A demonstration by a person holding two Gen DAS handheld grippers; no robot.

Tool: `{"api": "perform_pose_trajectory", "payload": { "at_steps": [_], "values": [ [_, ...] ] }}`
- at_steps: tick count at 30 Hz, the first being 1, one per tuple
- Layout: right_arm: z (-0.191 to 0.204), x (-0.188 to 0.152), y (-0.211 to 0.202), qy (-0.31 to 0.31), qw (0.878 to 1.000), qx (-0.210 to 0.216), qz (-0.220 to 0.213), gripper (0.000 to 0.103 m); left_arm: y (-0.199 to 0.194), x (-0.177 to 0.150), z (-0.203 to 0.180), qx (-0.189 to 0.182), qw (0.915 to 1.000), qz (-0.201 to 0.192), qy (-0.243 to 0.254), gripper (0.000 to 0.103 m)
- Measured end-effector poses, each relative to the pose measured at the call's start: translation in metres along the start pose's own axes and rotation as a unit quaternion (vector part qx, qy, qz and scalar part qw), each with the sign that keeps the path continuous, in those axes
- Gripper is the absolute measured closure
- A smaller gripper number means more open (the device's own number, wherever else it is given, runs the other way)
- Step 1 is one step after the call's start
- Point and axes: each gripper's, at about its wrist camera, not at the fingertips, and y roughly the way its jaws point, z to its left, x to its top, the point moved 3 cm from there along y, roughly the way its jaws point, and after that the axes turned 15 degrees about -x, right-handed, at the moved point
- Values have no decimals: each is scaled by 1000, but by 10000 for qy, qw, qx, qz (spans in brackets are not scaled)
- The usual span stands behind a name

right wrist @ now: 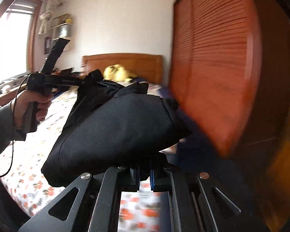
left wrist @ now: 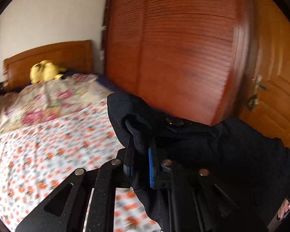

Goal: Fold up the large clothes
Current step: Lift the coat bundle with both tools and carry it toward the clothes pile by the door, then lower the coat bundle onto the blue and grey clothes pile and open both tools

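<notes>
A large black garment [right wrist: 114,127] hangs in the air above the bed, stretched between both grippers. My left gripper [left wrist: 140,150] is shut on a bunched edge of the black garment [left wrist: 193,147], which drapes down to the right and hides the fingertips. A metal snap button [left wrist: 173,122] shows on the cloth. My right gripper [right wrist: 144,174] is shut on the garment's lower edge, with the cloth bulging over it. In the right wrist view the left gripper [right wrist: 94,78] shows at the left, held in a hand, gripping the garment's far end.
The bed [left wrist: 48,135] has a floral sheet and a wooden headboard [left wrist: 48,58]. A yellow plush toy [left wrist: 44,73] lies near the headboard. A louvred wooden wardrobe [left wrist: 174,48] stands to the right, beside a wooden door [left wrist: 276,87]. A window [right wrist: 7,44] is at far left.
</notes>
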Motion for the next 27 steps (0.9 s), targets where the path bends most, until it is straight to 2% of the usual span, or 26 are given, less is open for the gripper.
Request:
{"api": "perform_pose_trajectory", "payload": {
  "at_steps": [4,9,12,15,18,22,25,27],
  "values": [
    [-72,0,-22,69,9983,-578,-14,96,40,15,-63,-386,9992,-9,125,91],
    [-136,-28,-32,239,9930,-1112,304,96,100,-6,-119,-910,9953,299,127,91],
    [-160,-56,-32,453,9887,-1315,561,96,134,-22,-148,-1057,9917,699,199,91],
    [-176,-90,-17,804,9813,-1453,975,96,155,-41,-158,-996,9893,988,401,91],
    [-179,-121,1,973,9741,-1580,1294,96,153,-54,-153,-817,9897,1018,595,91],
    [-183,-133,-1,1299,9687,-1734,1211,90,137,-62,-153,-910,9856,1228,725,89],
    [-177,-130,-2,1365,9643,-1965,1138,84,106,-68,-147,-986,9842,1122,953,83],
    [-175,-124,-14,1368,9630,-2087,1017,81,90,-75,-145,-927,9830,960,1265,72]
  ]
}}
